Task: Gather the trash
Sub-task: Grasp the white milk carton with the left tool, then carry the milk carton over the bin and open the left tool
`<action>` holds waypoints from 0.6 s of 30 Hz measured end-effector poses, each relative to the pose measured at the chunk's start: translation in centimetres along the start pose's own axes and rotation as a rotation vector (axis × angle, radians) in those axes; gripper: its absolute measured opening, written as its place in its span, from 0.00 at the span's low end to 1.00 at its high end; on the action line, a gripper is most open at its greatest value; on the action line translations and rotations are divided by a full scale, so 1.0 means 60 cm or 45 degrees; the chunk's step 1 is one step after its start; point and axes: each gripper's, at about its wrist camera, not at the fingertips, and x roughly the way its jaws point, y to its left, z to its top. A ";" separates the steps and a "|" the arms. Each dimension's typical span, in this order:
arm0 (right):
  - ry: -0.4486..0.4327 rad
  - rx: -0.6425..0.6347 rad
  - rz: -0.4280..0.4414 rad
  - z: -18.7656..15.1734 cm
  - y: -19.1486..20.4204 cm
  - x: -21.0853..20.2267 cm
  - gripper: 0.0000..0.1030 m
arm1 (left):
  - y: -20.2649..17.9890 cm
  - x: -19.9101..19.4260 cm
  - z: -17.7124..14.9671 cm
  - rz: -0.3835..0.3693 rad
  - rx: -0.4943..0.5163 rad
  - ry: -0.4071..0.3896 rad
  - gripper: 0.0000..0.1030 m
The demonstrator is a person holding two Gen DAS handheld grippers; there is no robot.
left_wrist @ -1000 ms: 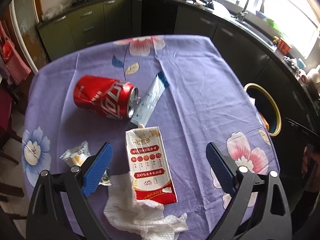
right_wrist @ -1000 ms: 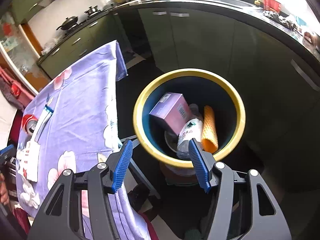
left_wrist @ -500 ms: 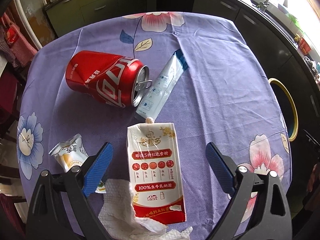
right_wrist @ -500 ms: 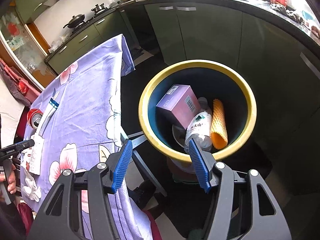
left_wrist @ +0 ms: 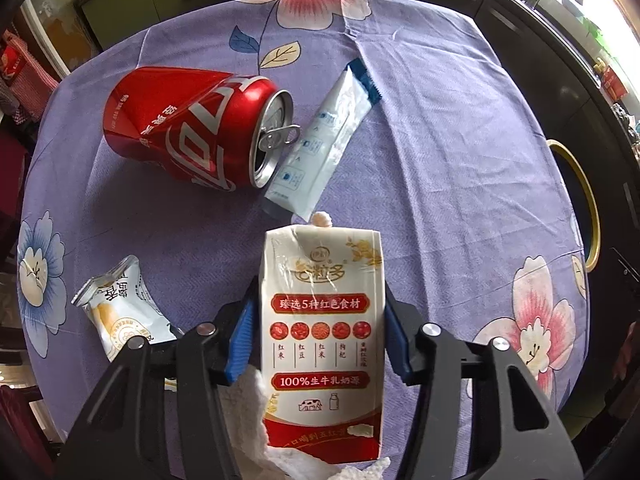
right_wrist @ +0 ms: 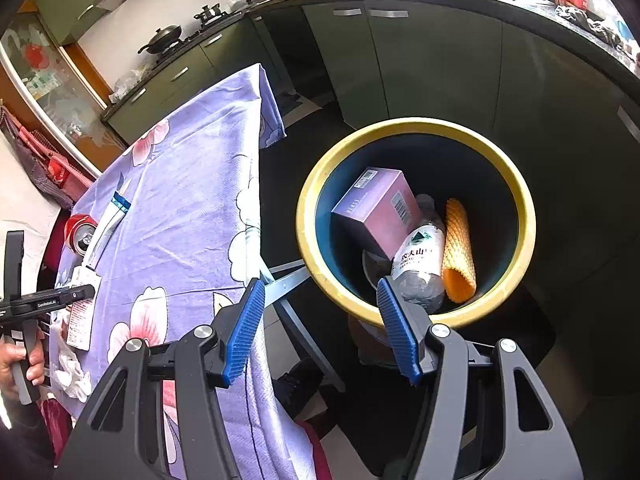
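Now milk carton (left_wrist: 324,344) between closing left gripper (left_wrist: 318,332) jaws, pads touching its sides.

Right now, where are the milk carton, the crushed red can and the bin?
milk carton (left_wrist: 322,320): left wrist view, printed front face.
crushed red can (left_wrist: 188,136): left wrist view, dented side.
bin (right_wrist: 404,125): right wrist view, yellow rim.
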 end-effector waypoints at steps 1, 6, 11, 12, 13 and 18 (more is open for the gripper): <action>0.000 0.001 0.004 0.000 0.000 -0.001 0.57 | -0.001 -0.002 -0.001 -0.003 0.005 -0.004 0.50; -0.008 0.002 0.016 -0.002 0.003 -0.005 0.57 | -0.008 -0.021 -0.004 -0.053 0.023 -0.029 0.49; -0.012 -0.008 0.020 -0.005 0.007 -0.009 0.57 | -0.016 -0.061 -0.012 -0.089 0.046 -0.100 0.49; -0.015 -0.010 0.019 -0.006 0.007 -0.011 0.57 | -0.020 -0.072 -0.014 -0.094 0.056 -0.119 0.49; -0.018 -0.010 0.020 -0.006 0.007 -0.013 0.57 | -0.024 -0.082 -0.017 -0.095 0.068 -0.139 0.49; -0.048 -0.003 0.025 -0.009 0.002 -0.028 0.57 | -0.056 -0.137 -0.030 -0.123 0.143 -0.246 0.49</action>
